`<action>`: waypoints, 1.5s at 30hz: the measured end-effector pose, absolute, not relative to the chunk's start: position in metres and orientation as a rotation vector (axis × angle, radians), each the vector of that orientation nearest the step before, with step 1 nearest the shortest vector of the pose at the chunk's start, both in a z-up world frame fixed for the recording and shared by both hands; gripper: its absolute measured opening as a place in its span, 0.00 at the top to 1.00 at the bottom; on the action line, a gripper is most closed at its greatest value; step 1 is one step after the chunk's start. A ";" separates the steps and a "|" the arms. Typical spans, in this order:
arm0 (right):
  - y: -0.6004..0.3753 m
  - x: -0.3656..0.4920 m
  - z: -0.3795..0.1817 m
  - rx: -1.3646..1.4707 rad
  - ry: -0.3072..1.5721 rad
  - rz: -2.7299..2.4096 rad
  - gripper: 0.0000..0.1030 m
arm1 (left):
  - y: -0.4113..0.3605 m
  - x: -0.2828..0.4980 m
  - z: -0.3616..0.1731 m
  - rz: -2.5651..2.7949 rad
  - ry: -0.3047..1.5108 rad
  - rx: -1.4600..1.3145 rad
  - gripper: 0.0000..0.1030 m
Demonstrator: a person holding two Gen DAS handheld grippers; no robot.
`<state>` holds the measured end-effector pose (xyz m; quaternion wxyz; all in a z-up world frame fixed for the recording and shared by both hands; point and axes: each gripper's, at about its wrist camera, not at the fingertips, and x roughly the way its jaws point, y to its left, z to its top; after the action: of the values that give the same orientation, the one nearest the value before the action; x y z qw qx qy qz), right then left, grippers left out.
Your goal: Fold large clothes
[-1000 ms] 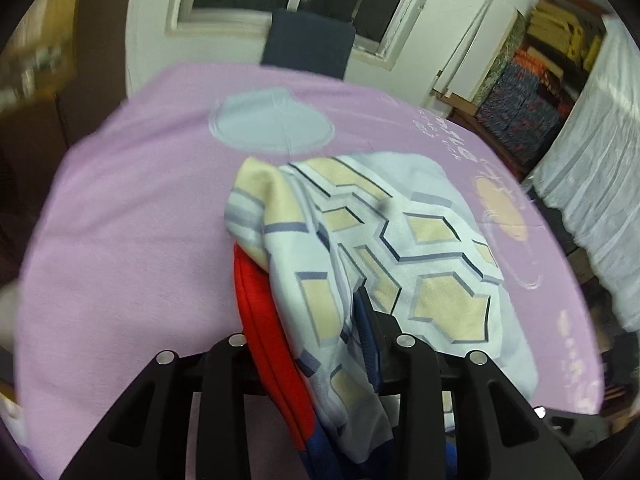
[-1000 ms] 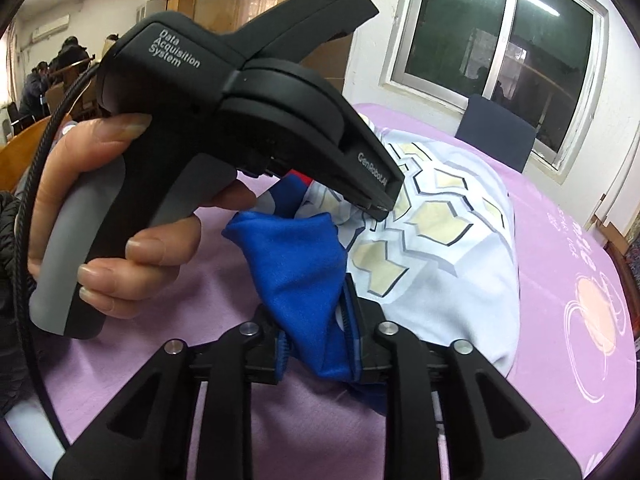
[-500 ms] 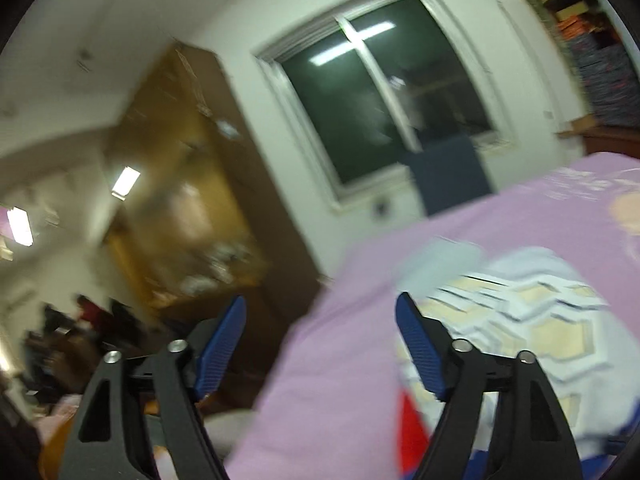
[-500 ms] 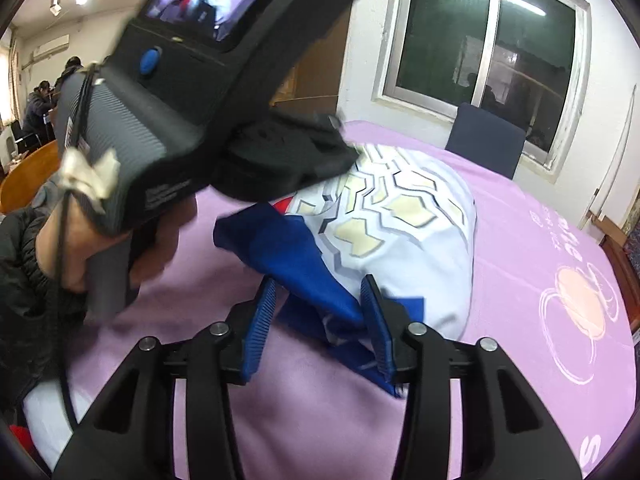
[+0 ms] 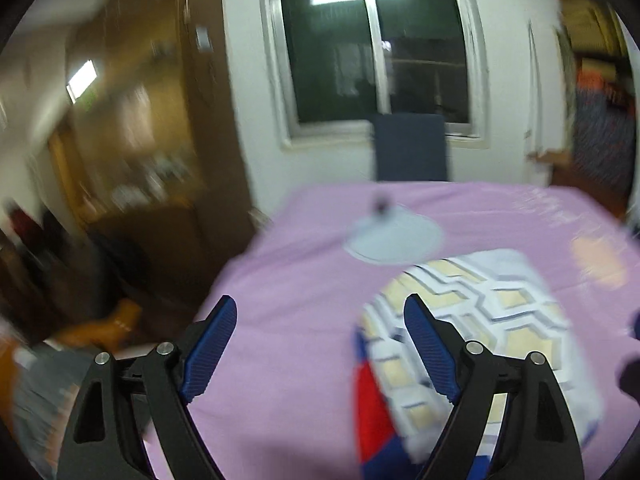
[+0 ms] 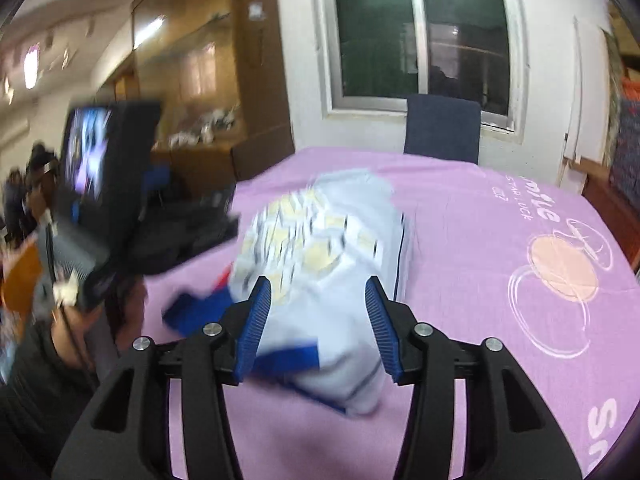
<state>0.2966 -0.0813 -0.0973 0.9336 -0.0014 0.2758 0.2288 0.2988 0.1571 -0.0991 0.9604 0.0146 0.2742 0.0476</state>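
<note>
Here the folded garment (image 6: 320, 248), pale blue-white with a yellow hexagon print and blue and red parts at its near edge, lies on the purple cloth (image 6: 480, 216) that covers the table. The right gripper (image 6: 318, 328) hangs over its near end, jaws opening, the fabric seen between them but apparently not pressed by the pads; motion blur makes this uncertain. The left gripper (image 5: 320, 348) is wide apart and still widening, with only purple cloth between its fingers, the garment (image 5: 492, 320) just to its right. A dark blue chair (image 5: 410, 148) stands under the window (image 5: 376, 44).
</note>
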 end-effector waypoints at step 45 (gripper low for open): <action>-0.082 0.346 -0.145 0.087 0.810 0.313 0.53 | 0.117 0.295 -0.124 -0.101 0.666 0.098 0.36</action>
<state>0.3464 -0.0821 -0.1451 0.9064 0.0421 0.3921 0.1514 0.2954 0.1174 -0.1244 0.9426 0.0480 0.3268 -0.0497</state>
